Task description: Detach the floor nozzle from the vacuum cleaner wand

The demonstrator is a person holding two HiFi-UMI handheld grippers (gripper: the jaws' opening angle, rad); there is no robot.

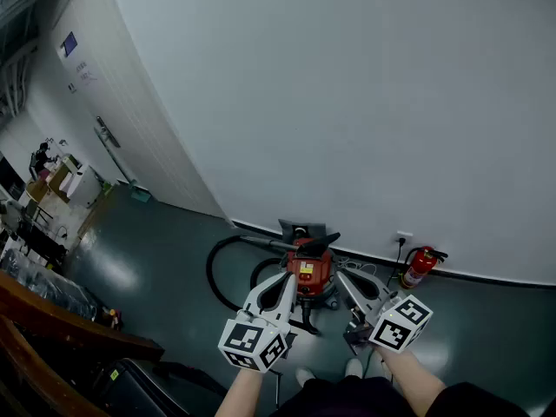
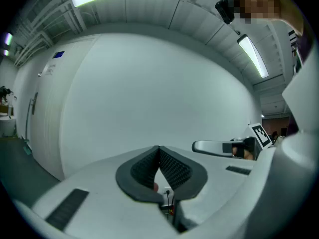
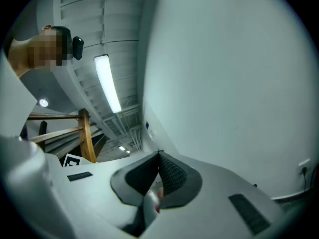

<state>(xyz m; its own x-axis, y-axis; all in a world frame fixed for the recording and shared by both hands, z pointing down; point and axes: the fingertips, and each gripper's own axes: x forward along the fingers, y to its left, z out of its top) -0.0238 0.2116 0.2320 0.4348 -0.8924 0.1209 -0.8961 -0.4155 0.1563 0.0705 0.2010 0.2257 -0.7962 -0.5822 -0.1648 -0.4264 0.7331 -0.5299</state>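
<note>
- Wall, white and plain (image 1: 365, 102), meets dark grey-green floor (image 1: 165, 268) straight ahead; task's things sit near its foot.
- Red canister vacuum cleaner (image 1: 311, 276) stands on the floor in front of the person. In head view it shows btw the two grippers' tips, well below them.
- Black ribbed hose (image 1: 213, 272) loops out to the vac's left, then slim dark wand (image 1: 265, 244) runs approx. left-to-right along the wall foot.
- Grey wedge-shaped floor nozzle (image 1: 301, 229) is prob. the piece at the wand's right end, just behind the vac; joint too small to make out.
- left gripper (image 2: 159, 148): jaws fully together, nothing btw the pads.
- right gripper (image 3: 159, 154): same, closed & empty.
- Judgement: both grippers aim roughly level at the wall, so the nozzle lies ahead & down. Neither is clearly nearer; left suits the wand side, right the nozzle end.
</note>
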